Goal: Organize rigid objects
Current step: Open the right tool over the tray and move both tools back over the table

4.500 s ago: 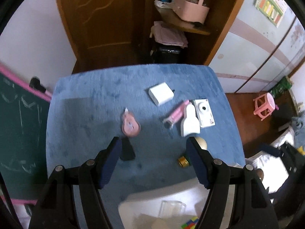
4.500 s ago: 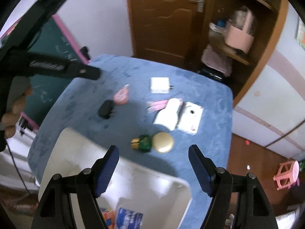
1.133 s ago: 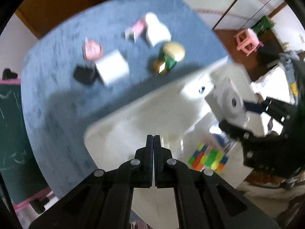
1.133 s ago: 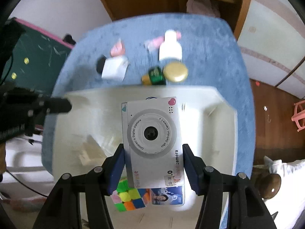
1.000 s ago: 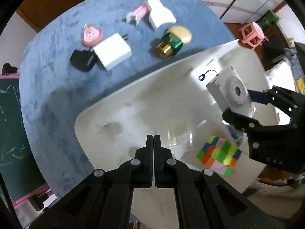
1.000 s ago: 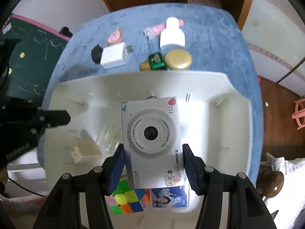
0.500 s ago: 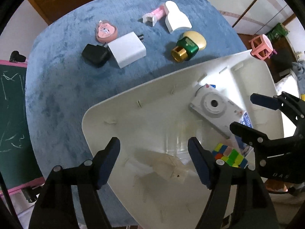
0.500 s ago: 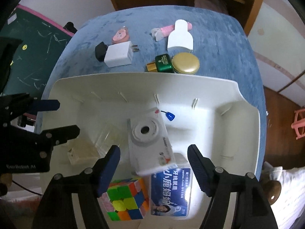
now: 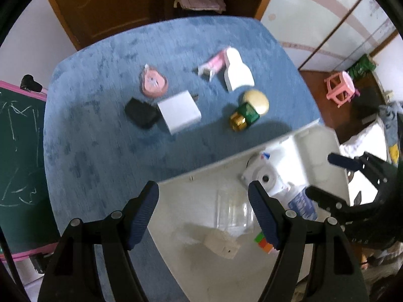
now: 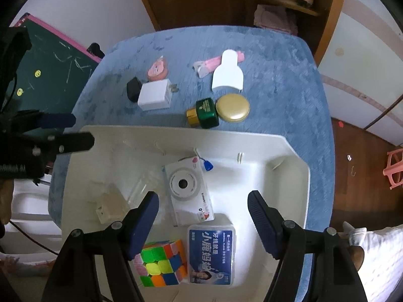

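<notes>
A white tray (image 10: pixel 289 176) lies on the blue table and holds a white camera (image 10: pixel 187 191), a colour cube (image 10: pixel 161 261), a blue dental box (image 10: pixel 211 251), a beige block (image 10: pixel 110 205) and a clear case (image 10: pixel 141 188). My right gripper (image 10: pixel 202 224) is open and empty above the tray. My left gripper (image 9: pixel 204 210) is open and empty over the tray's left rim (image 9: pixel 201 173); it also shows in the right wrist view (image 10: pixel 68 132). On the table lie a white charger (image 10: pixel 155 94), a black plug (image 10: pixel 132 88), a green bottle (image 10: pixel 205 113), a gold lid (image 10: pixel 233 107) and a white bottle (image 10: pixel 228 71).
A pink heart case (image 10: pixel 157 71) and a pink tube (image 10: pixel 214 63) lie further back on the table. A green chalkboard (image 10: pixel 55 68) stands at the left. A wooden door and shelf are behind the table. A pink stool (image 9: pixel 338 88) is on the floor at the right.
My right gripper let go of the camera, which now lies in the tray, and drew back. My left gripper opened, dropped the beige block into the tray and swung toward the table.
</notes>
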### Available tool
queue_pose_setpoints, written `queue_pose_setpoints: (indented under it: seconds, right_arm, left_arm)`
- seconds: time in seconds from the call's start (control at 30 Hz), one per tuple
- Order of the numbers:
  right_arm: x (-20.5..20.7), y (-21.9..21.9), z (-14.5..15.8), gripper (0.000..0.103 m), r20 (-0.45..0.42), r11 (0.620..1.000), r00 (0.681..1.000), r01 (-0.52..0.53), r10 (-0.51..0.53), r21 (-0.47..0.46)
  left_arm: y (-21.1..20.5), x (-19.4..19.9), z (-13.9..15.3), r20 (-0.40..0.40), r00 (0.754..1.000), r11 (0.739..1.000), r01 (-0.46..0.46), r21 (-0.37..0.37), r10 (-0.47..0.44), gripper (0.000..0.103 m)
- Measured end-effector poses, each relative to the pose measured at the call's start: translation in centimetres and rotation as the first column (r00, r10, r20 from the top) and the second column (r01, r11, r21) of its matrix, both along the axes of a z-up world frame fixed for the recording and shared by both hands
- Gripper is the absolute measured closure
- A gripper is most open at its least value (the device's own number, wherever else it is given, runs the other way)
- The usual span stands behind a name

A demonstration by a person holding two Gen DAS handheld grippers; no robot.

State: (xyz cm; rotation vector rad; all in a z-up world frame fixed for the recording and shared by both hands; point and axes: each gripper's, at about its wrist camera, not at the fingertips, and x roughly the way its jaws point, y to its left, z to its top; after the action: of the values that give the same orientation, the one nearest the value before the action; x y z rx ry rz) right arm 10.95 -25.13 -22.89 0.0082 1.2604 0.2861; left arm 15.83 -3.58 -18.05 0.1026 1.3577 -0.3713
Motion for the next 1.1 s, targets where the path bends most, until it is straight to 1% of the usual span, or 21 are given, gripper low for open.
queue_pose_setpoints:
  seconds: [0.27,0.4,0.6,0.83,0.9,1.0,1.1]
  right_arm:
    - [1.3,-1.8,2.5,0.029,0.033,1.000,0.999,0.026,-0.026,0.017]
    - [2.6,-3.4,4.3,0.029,0.070,0.999,0.996,0.053,-0.054,0.006]
    - [5.0,-4.9,7.0,0.029,0.139,0.995,0.987,0.088,-0.081,-0.041]
    - [8.7,-5.8,8.5,0.029,0.164,0.992,0.980,0.120,-0.114,-0.030]
    - [9.9,-5.9,8.7,0.029,0.165,0.991,0.978,0.133,-0.127,-0.030]
    - [12.0,-5.6,8.6,0.029,0.158,0.992,0.980,0.128,-0.124,-0.014]
    - [14.2,-4.9,7.4,0.029,0.124,0.993,0.985,0.121,-0.120,0.002]
  left_arm:
    - [-0.5,2.6,1.9,0.034,0.999,0.999,-0.011,-0.032,0.013,0.026]
    - [-1.3,3.9,3.5,0.076,0.997,1.000,0.005,-0.029,-0.002,0.026]
    - [-2.2,5.6,5.2,0.126,0.992,0.999,0.022,-0.027,-0.019,0.026]
    - [-2.9,7.5,6.2,0.158,0.987,0.999,0.023,-0.034,-0.018,0.026]
    - [-3.1,8.0,6.1,0.158,0.987,0.999,0.019,-0.032,-0.014,0.026]
    - [-3.4,8.9,5.1,0.132,0.991,0.999,0.006,-0.034,-0.001,0.026]
    - [-3.2,10.0,2.9,0.057,0.998,0.999,-0.026,-0.037,0.028,0.026]
